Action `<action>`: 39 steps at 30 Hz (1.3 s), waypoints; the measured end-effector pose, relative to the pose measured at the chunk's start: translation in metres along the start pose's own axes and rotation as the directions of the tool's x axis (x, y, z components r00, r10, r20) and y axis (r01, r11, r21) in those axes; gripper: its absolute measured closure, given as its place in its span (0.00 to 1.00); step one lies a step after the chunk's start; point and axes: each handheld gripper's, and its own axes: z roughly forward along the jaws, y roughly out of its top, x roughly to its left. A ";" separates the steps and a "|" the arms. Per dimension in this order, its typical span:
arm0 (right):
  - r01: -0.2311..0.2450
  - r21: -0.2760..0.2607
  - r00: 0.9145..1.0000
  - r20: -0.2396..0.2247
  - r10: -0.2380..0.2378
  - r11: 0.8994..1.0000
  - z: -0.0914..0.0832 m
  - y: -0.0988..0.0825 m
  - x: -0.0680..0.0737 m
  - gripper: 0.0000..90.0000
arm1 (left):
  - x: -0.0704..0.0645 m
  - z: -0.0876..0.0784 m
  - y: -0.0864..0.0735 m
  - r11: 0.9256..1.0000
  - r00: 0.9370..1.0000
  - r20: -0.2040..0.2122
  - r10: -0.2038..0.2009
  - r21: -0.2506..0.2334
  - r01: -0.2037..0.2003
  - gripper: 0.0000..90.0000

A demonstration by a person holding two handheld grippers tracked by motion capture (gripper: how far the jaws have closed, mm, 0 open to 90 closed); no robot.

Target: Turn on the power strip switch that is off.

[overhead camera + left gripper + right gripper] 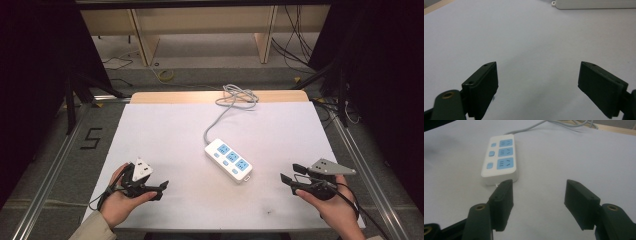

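Both my grippers gaping wide, nothing held, near the front edge of the white sheet [165,125].
Power strip [228,160] sits mid-sheet between my left gripper [159,189] and right gripper [290,173], well apart from each; its cord [216,121] runs to the far edge.

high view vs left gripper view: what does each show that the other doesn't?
High view alone: both hands with the left gripper and right gripper, the power strip's three blue sockets, its grey cable coiled at the table's far edge, and the floor beyond. Left gripper view alone: a close look at its own black fingers, set wide apart with nothing between them. Shared: the white table and the strip, just a white edge in the left gripper view.
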 end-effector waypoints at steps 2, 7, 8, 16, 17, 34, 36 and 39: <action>-0.002 0.004 1.000 0.004 0.002 1.000 -0.001 0.000 0.000 0.48 | 0.001 -0.001 0.000 1.000 1.000 -0.003 -0.002 -0.002 0.002 0.18; 0.003 0.016 1.000 0.020 -0.003 1.000 -0.003 0.001 0.002 0.66 | 0.001 -0.001 -0.001 1.000 1.000 -0.001 0.004 0.003 -0.004 0.19; 0.007 0.014 1.000 0.021 -0.008 1.000 -0.003 0.002 0.002 0.71 | 0.001 0.000 -0.001 1.000 1.000 0.000 0.003 0.002 -0.003 0.19; 0.052 0.031 0.998 0.030 -0.053 0.998 -0.001 0.005 0.004 0.98 | -0.003 0.003 0.002 1.000 1.000 0.017 0.018 0.016 -0.018 0.20; 0.053 0.032 0.998 0.031 -0.054 0.998 -0.001 0.005 0.004 1.00 | -0.003 0.004 0.001 1.000 1.000 0.019 0.020 0.014 -0.020 0.20; 0.068 0.058 0.998 -0.018 -0.067 0.996 0.014 0.017 0.013 1.00 | -0.007 0.006 0.003 0.999 0.999 0.035 0.027 0.018 -0.028 0.20; 0.072 0.057 0.997 -0.021 -0.071 0.996 0.017 0.019 0.014 1.00 | -0.007 0.006 0.003 0.999 0.999 0.036 0.027 0.020 -0.028 0.20; 0.084 0.069 0.996 -0.028 -0.083 0.994 0.023 0.022 0.016 1.00 | -0.007 0.007 0.004 1.000 0.999 0.038 0.021 0.019 -0.022 0.20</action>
